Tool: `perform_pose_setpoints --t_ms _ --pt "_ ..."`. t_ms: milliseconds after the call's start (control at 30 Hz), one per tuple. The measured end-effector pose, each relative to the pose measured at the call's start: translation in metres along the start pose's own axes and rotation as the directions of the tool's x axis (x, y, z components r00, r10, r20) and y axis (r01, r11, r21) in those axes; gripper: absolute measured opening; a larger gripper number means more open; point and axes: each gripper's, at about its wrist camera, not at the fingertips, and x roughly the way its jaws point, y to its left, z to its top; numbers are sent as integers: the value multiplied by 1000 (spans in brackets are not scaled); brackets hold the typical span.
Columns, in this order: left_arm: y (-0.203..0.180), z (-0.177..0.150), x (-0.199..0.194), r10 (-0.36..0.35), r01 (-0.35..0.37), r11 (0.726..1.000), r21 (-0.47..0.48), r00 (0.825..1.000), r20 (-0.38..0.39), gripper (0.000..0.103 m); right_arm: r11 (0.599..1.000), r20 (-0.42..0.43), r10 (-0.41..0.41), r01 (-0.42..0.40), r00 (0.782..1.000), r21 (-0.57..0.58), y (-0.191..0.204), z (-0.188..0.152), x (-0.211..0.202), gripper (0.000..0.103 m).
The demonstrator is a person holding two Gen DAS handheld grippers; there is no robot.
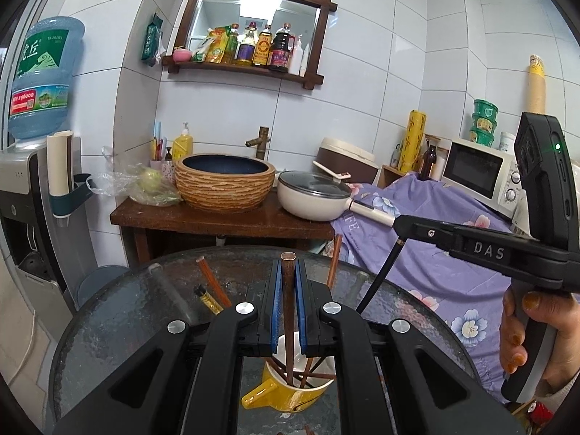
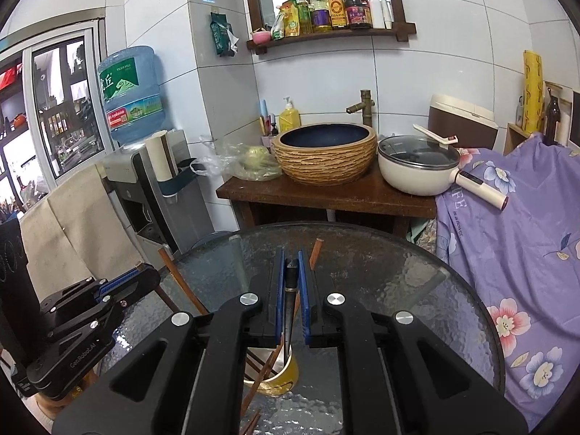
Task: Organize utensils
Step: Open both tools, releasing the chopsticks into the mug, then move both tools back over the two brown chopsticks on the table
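A yellow mug (image 1: 290, 395) with a white inside stands on the round glass table (image 1: 127, 319) and holds several brown chopsticks. My left gripper (image 1: 289, 264) is shut on a brown chopstick (image 1: 289, 308) that stands upright with its lower end in the mug. My right gripper (image 2: 291, 257) is shut on a black chopstick (image 2: 289, 311) whose lower end points into the mug (image 2: 286, 377). In the left wrist view the right gripper (image 1: 402, 223) comes in from the right with the black chopstick (image 1: 380, 275) slanting down. The left gripper also shows in the right wrist view (image 2: 145, 272).
Other chopsticks (image 1: 214, 286) lean up from the mug. Behind the table stand a wooden counter (image 1: 217, 217) with a basin (image 1: 224, 181) and a white pan (image 1: 311, 195), a water dispenser (image 1: 21, 188) at the left and a purple floral cloth (image 1: 435, 253) at the right.
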Motion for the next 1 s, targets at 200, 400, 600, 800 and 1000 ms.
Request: perform_pose_setpoints --t_ms 200,400,600,800,1000 --pt "4 -8 -1 5 -5 1000 -4 1000 -3 23 1000 2 -13 13 1000 1 -5 -6 0 30" --pt "9 -17 -18 -5 6 1000 -5 1000 27 51 999 83 -18 14 996 42 -17 -11 -23 54" --pt "20 -40 -49 -9 11 999 -32 998 60 82 996 152 -80 75 985 39 -26 -31 -61 69" --pt "28 -78 -79 3 -2 999 -34 999 43 93 989 167 -145 140 975 45 -28 -81 -100 73" --pt "23 -121 -98 47 -46 998 51 999 -15 96 989 121 -143 146 982 -21 -5 -141 -113 73"
